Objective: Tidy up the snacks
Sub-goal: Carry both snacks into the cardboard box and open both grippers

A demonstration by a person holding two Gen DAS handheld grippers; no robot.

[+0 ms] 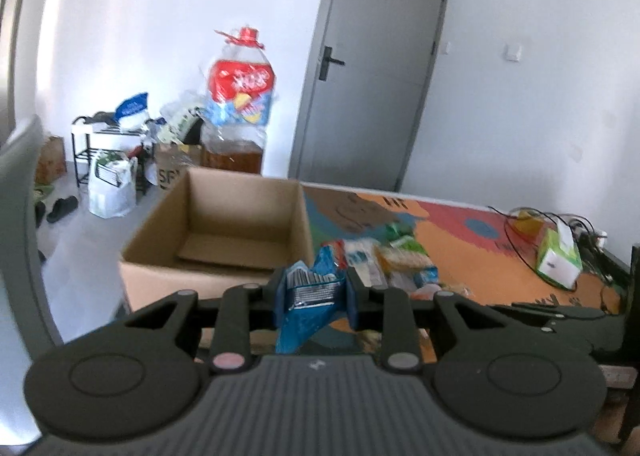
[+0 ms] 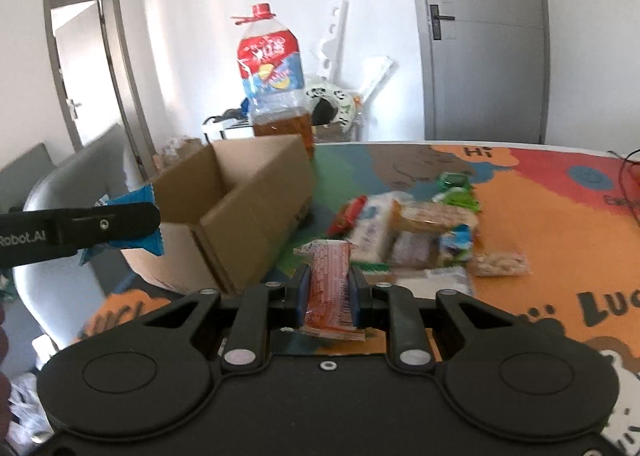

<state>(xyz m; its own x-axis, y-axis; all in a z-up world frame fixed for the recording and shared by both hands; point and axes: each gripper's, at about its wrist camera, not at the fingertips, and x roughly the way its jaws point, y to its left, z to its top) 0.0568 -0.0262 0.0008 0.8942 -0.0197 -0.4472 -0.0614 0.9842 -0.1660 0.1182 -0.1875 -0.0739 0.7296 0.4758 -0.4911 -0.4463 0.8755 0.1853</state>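
Observation:
My left gripper [image 1: 314, 292] is shut on a blue snack packet [image 1: 308, 304] and holds it in the air just before the near wall of an open cardboard box [image 1: 216, 216]. The box looks empty inside. In the right wrist view the left gripper [image 2: 80, 228] with the blue packet [image 2: 148, 244] hangs at the box's [image 2: 248, 212] left side. My right gripper [image 2: 330, 292] is shut on an orange-red snack packet [image 2: 332, 292], held above the table. A pile of several snack packets [image 2: 416, 232] lies on the table right of the box; it also shows in the left wrist view [image 1: 384, 260].
The table has a colourful cartoon mat [image 2: 552, 224]. A big oil bottle with red cap [image 1: 238, 108] stands behind the box. A green tissue box [image 1: 558, 256] and cables [image 1: 560, 224] lie at the table's right. A grey chair [image 2: 68, 184] stands left.

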